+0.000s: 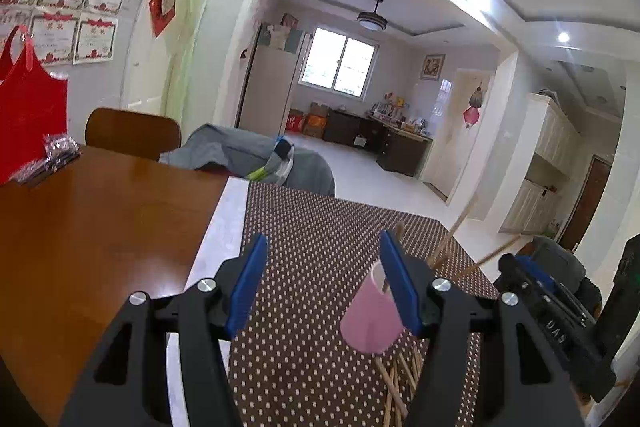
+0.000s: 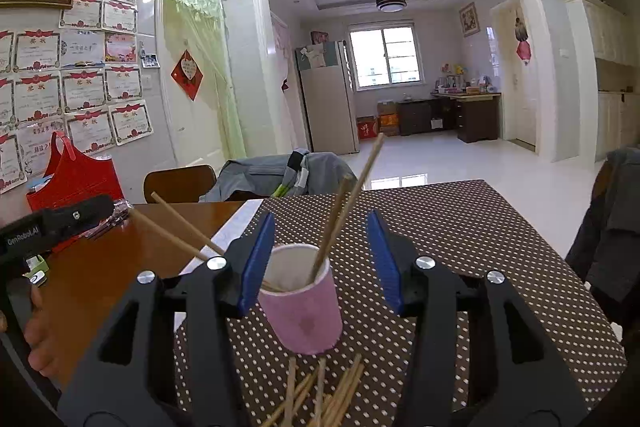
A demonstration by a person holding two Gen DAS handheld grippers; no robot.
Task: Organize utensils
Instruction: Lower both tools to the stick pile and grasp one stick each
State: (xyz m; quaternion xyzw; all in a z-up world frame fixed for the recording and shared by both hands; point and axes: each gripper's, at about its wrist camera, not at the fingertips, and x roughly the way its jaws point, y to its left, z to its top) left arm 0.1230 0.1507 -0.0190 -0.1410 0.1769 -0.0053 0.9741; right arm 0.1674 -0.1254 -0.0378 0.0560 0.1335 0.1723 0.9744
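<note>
the pink cup (image 2: 301,307) stands upright on the dotted brown cloth (image 2: 460,227) that covers the right part of the desk (image 2: 120,267), and it sits between the fingers of the right gripper (image 2: 320,259). those blue fingers are spread, the left one just beside the cup's rim, the right one clear of it, so nothing is pinched. two chopsticks (image 2: 348,203) lean out of the cup toward the far side, and another stick (image 2: 180,227) pokes out low to the left over the bare wood. in front of the cup, on the near edge of the cloth, a loose heap of chopsticks (image 2: 324,395) lies fanned out.

over on the left wrist view, the left gripper (image 1: 324,283) hovers above the cloth with its fingers spread wide and nothing gripped. the same cup (image 1: 372,311) shows just at its right finger, partly hidden behind it; whether they touch is hard to tell. the heap (image 1: 396,383) lies below the cup here, and leaning sticks (image 1: 456,227) rise past the finger to the right. the right gripper's black body (image 1: 548,311) sits at the far right of that view.

a hand (image 2: 36,331) grips the left tool's handle at the left edge of the right view. a red bag (image 2: 76,179) stands at the far left of the desk near the wall, with a chair (image 2: 180,183) behind the desk and grey clothing (image 2: 260,171) draped over the next one.
</note>
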